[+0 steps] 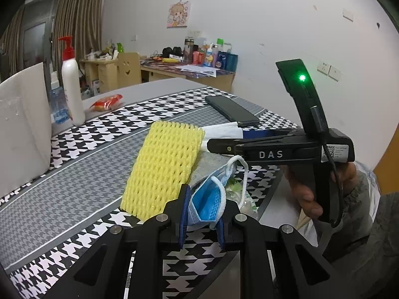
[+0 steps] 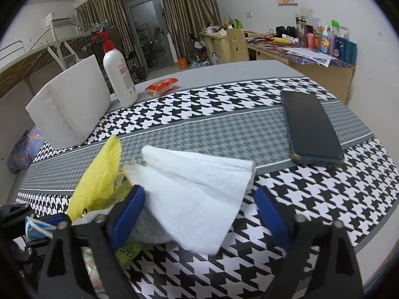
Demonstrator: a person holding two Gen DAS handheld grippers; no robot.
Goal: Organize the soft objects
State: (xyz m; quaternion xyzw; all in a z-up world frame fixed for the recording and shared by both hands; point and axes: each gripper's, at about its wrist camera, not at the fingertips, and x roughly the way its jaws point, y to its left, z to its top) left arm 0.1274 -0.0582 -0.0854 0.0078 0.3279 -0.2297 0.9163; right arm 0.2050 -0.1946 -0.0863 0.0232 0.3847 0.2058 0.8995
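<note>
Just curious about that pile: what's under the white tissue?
A grey cloth shows beneath the tissue, with a green-printed wrapper peeking out below. Whatever lies further under the tissue is covered.

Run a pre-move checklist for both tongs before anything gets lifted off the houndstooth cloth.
1. Left tongs gripping the blue face mask: ok, pads pinch its folded edge.
2. Mask ear loop free of the pile: cannot tell, it trails over the clutter beside it.
3. Right tongs straddling the white tissue: ok, jaws wide, tissue lies between them, not gripped.
4. Yellow foam net clear of the left tongs: ok, it lies beside them, not between the pads.
5. Phone out of the right tongs' way: ok, it lies apart from the tissue, farther off.
</note>
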